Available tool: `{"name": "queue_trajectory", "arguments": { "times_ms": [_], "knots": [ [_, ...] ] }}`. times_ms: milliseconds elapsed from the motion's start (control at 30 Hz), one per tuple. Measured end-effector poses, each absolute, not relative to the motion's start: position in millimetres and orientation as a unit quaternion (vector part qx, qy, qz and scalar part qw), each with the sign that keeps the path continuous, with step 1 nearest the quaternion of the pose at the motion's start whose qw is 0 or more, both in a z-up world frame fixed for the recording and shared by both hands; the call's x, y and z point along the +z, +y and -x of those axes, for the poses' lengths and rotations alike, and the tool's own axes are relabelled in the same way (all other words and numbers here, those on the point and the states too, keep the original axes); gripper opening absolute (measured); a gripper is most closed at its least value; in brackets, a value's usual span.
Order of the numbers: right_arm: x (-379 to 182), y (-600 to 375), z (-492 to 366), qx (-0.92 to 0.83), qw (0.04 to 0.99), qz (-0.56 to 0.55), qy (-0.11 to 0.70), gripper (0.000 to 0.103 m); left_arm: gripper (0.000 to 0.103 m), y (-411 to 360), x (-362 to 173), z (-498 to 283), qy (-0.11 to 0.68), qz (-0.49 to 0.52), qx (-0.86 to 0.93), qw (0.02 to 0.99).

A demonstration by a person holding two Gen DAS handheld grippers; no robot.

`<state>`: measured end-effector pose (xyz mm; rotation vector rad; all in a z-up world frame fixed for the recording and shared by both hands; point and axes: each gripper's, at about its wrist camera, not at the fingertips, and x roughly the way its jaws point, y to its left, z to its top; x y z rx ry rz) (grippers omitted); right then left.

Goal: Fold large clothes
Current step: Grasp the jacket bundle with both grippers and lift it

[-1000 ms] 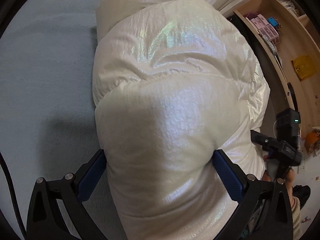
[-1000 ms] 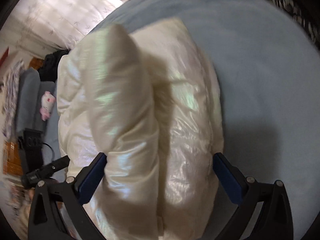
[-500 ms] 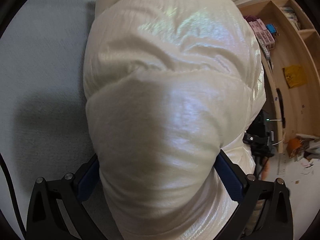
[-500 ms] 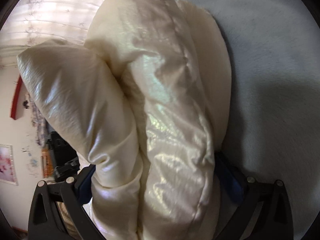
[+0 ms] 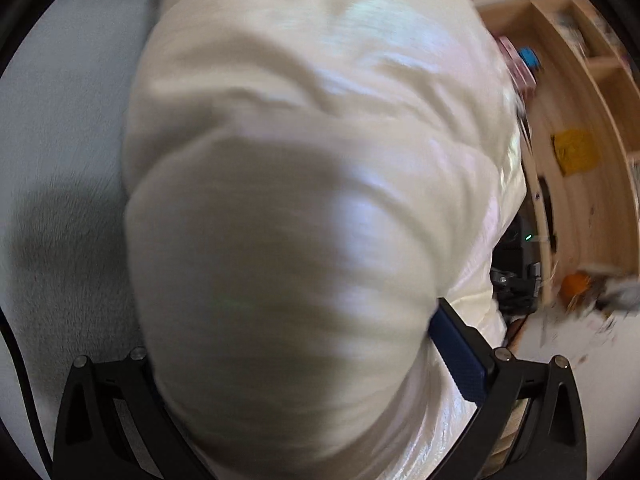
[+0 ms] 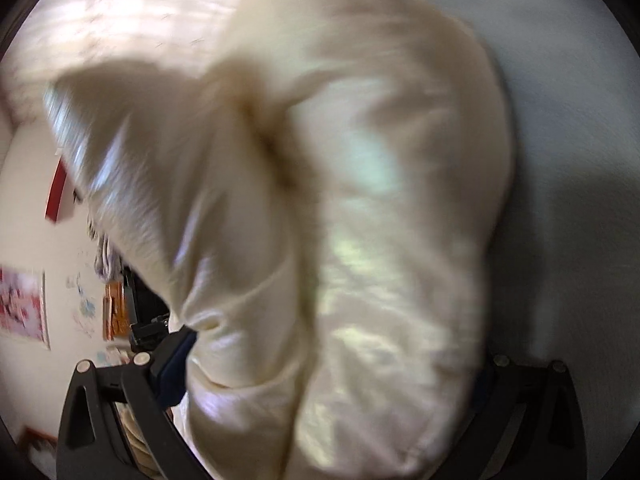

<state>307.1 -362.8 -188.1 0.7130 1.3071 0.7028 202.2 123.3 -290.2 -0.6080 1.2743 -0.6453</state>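
Now both views are filled with one big cream-white puffy jacket (image 5: 304, 208), shiny and quilted, and both pictures are blurred.

On the left wrist view, a thick padded part of the jacket bulges between the two fingers of the left gripper (image 5: 288, 356). The jaws stand wide apart, and the jacket fills the whole gap between them. The blue pad of the right-hand finger (image 5: 458, 354) touches the fabric; the other pad is hidden under the cloth. Whether the jaws really press on the jacket or the jacket only lies between them, I cannot tell. To the left of the jacket is a pale grey-blue soft surface (image 5: 64, 128) with a dark shadow on it; the jacket seems to be lifted above it. To the right I see wooden shelves (image 5: 580, 128) and a dark device (image 5: 516, 276) with a small green light.

On the right wrist view, the jacket (image 6: 360, 220) is bunched in two thick rolls with a deep fold between them. It fills the space between the fingers of the right gripper (image 6: 324, 364), whose jaws are also wide apart. Only one blue pad (image 6: 174, 368) shows, beside the fabric. The grey-blue surface (image 6: 568, 128) lies on the right, a bright curtain (image 6: 132, 12) is at the top left.
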Motion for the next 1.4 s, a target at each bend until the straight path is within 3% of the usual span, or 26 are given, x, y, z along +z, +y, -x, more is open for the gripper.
{"name": "queue_trajectory", "arguments": {
  "times_ms": [100, 167, 267, 567, 800, 1067, 1400],
  "knots": [
    [-172, -348, -300, 0.344, 0.696, -0.292, 0.558, 0.096, 0.103, 119, -275, -196, 0.56, 0.235, -0.298, 0.737],
    [-161, -340, -299, 0.355, 0.704, -0.297, 0.539, 0.084, 0.103, 126, -262, -192, 0.546, 0.221, -0.297, 0.752],
    [-141, -330, -291, 0.374, 0.713, -0.296, 0.515, 0.078, 0.103, 141, -245, -185, 0.53, 0.213, -0.298, 0.765],
    [-81, -235, -310, 0.411, 0.731, -0.261, 0.478, 0.078, 0.103, 248, -170, -192, 0.483, 0.201, -0.273, 0.807],
    [-62, -122, -393, 0.441, 0.727, -0.266, 0.454, 0.078, 0.103, 367, -137, -240, 0.471, 0.171, -0.243, 0.831],
    [-97, 0, -467, 0.434, 0.721, -0.301, 0.449, 0.078, 0.103, 484, -154, -319, 0.472, 0.158, -0.204, 0.843],
    [-159, 62, -510, 0.392, 0.722, -0.3, 0.486, 0.083, 0.103, 566, -253, -371, 0.495, 0.24, -0.179, 0.816]
  ]
}}
